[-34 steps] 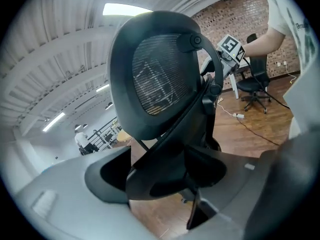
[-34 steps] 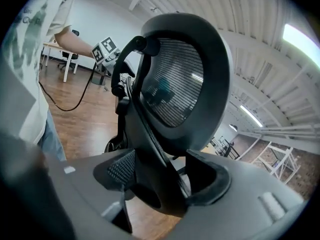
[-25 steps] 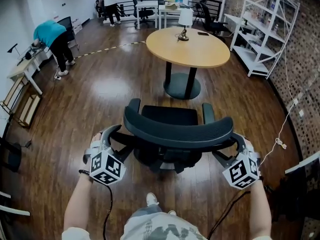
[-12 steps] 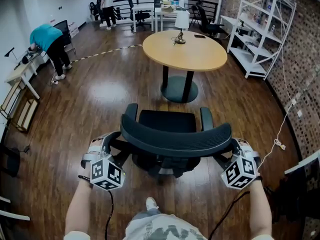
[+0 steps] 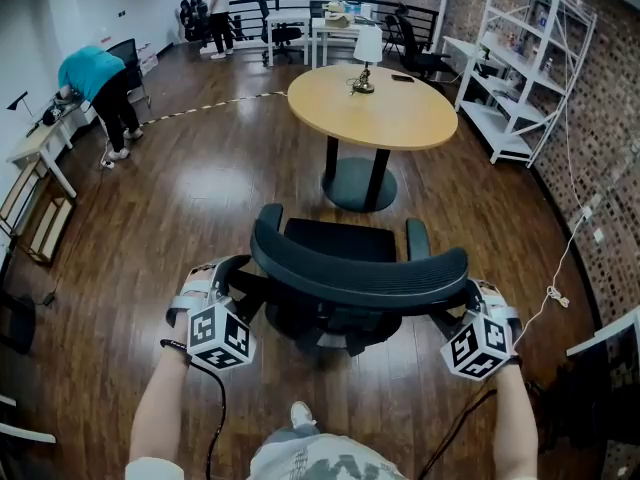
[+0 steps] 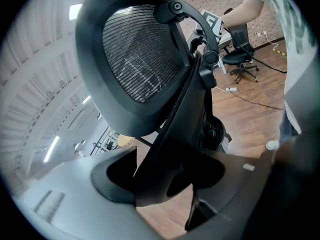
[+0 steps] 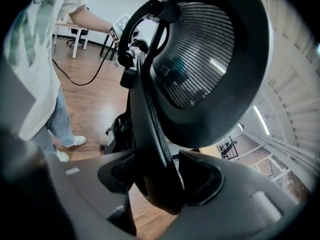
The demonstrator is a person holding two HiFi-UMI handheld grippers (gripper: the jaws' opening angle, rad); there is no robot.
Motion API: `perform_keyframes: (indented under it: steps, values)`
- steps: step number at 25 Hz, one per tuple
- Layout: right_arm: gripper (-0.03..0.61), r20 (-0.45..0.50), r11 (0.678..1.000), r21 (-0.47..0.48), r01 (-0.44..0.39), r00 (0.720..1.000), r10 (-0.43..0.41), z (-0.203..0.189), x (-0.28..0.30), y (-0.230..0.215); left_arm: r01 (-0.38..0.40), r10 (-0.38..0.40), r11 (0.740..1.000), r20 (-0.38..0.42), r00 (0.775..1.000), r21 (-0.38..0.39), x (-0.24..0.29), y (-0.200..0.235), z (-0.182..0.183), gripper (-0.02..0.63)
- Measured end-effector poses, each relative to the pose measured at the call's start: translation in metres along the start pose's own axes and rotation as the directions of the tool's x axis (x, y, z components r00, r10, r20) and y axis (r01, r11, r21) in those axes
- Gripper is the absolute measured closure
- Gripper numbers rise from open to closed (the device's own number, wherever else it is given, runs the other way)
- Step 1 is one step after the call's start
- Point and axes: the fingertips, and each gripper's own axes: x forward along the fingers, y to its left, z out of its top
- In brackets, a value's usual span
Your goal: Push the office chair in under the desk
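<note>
Rolled slightly nearer the desk (image 5: 372,108) since a second ago, our office chair (image 5: 338,240) still stands short of it (seat facing in), with the left tongs (image 6: 160,181) and right tongs (image 7: 160,179), jaws just closing, clamped fairly wide on its backrest (image 5: 358,268) ends, so we judge the push begun, needing an even, straight shove.

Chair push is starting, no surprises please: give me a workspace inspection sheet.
Surface: wood floor, nothing seen between office chair and round desk.
Job's things: chair short of desk, seat facing it.
Clutter: lamp on desk.
Grippers: left gripper, right gripper have just been closing, each gripping a backrest edge.
Cables: white cable on floor at right.
Surroundings: shelving at right; person bent over, far left.
</note>
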Motion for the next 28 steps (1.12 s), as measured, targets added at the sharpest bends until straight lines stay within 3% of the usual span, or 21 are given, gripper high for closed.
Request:
perform_keyframes:
  steps: [14, 28]
  values:
    - [0.333, -0.052, 0.994, 0.068, 0.082, 0.996, -0.078, -0.007, 0.068, -0.069, 0.034, -0.035, 0.999, 0.025, 0.999, 0.028, 0.086, 0.064, 0.004, 0.307]
    - [0.325, -0.081, 0.991, 0.082, 0.105, 0.992, -0.098, -0.018, 0.112, -0.125, 0.051, -0.051, 0.998, 0.018, 0.999, 0.031, 0.15, 0.1, 0.015, 0.307]
